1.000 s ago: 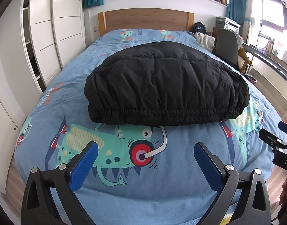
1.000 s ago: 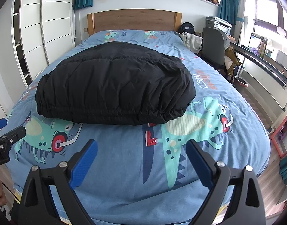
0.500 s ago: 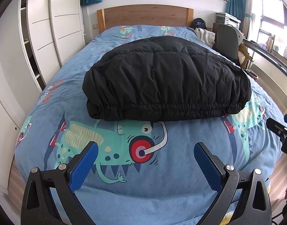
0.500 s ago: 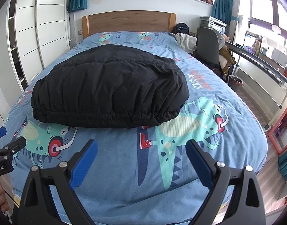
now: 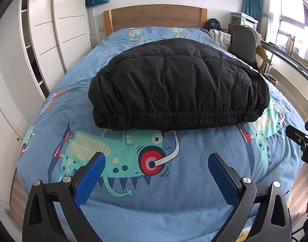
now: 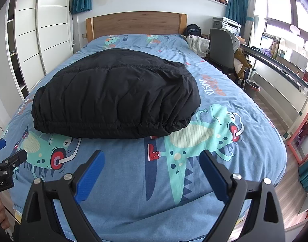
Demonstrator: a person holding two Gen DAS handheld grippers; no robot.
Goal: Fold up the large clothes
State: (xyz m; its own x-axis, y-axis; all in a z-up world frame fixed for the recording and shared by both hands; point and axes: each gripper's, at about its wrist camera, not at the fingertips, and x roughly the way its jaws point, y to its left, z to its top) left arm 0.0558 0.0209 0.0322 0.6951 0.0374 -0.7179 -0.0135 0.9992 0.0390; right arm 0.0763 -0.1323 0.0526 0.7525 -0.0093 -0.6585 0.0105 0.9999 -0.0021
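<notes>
Black jacket lies folded on the bed, so I hold both grippers, left and right, wide open and empty, short of it.

Bright daylight from the right-hand windows; sharp focus, fisheye-curved edges.

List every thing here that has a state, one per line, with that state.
Jacket: folded into a bundle, lying on the bed, untouched.
Left tool: open, empty, above the bed.
Right tool: open, empty, above the bed.
Bed: covered with a dinosaur-print sheet.
Wardrobe: doors closed.
</notes>
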